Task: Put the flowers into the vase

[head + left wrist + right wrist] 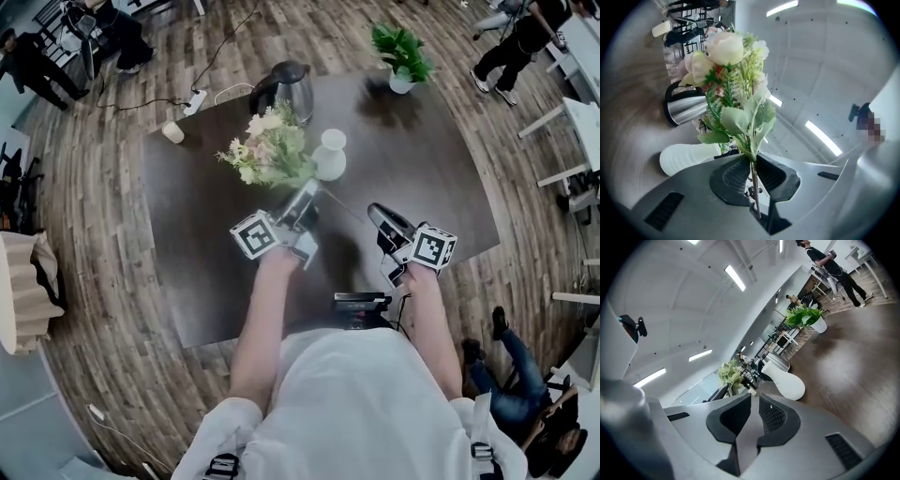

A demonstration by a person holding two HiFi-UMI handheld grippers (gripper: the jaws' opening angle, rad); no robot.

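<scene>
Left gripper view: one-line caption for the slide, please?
Left tool shut on the flowers by the stems; white vase and steel kettle beyond.

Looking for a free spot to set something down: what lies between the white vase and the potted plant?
Nothing: in the head view the tabletop between the vase and the potted plant is bare, just shadowed.

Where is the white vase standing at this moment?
In the head view the white vase stands on the dark table, just right of the flowers held by the left tool, in front of the kettle.
</scene>
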